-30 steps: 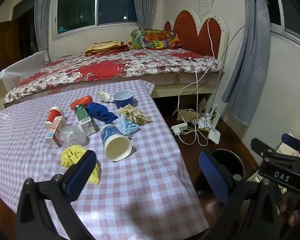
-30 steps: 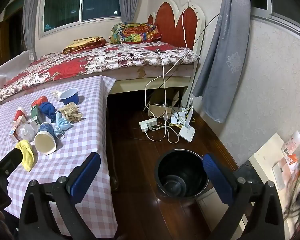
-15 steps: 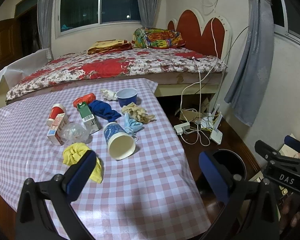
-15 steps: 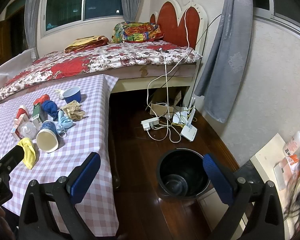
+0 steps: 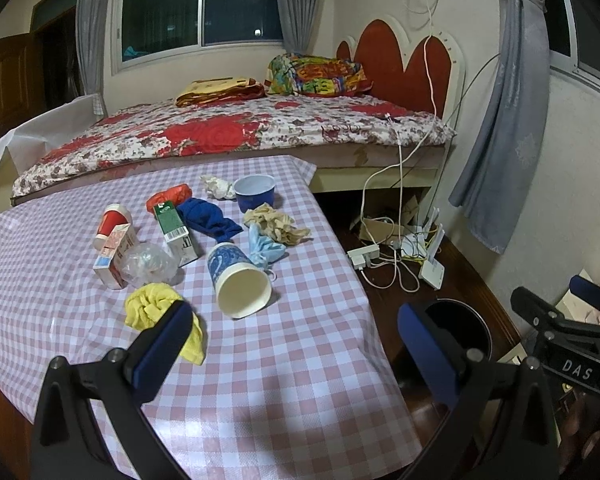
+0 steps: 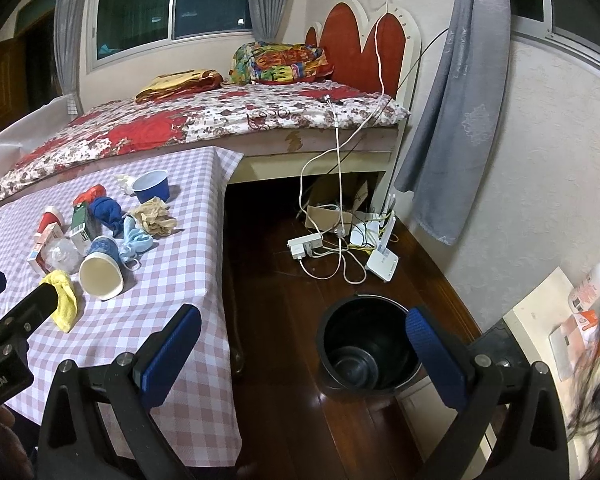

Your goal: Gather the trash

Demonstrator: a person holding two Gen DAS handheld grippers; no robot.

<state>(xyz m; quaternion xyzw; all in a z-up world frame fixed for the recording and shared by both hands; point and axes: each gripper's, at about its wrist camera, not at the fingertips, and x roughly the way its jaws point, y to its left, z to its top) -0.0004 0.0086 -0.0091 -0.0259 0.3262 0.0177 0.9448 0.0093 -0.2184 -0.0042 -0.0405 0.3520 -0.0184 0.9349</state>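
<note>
Counter (image 5: 284, 380), checked pink-and-white cover: eleven pieces of trash are being carried, all in the far-left half as seen from the left wrist.

- Cups, three: one blue patterned paper cup (image 5: 240, 280) lying on its side, mouth toward the camera; one blue bowl-cup (image 5: 255, 197) upright at 12 o'clock of the group; one red-and-white cup (image 5: 111, 222) on its side at 10 o'clock.
- Cartons, two: a green carton (image 5: 175, 232) with a barcode showing, other print too small to be read; a pink-and-white carton (image 5: 114, 254), writing unreadable.
- Crumpled items, six: yellow cloth (image 5: 156, 310), nearest the left gripper; clear plastic wad (image 5: 150, 264); dark blue cloth (image 5: 210, 220); light blue wad (image 5: 266, 248); tan paper (image 5: 276, 226); white tissue (image 5: 218, 188). An orange wrapper (image 5: 168, 196) is lying behind the green carton.

Bin (image 6: 366, 348), one, black, is standing on the wooden floor at 3 o'clock of the counter.

Left gripper (image 5: 296, 344): fingers are being held spread, nothing between them. Right gripper (image 6: 304, 354): fingers likewise released, hovering over the bin's near side; "DAS" is readable on its body.
</note>
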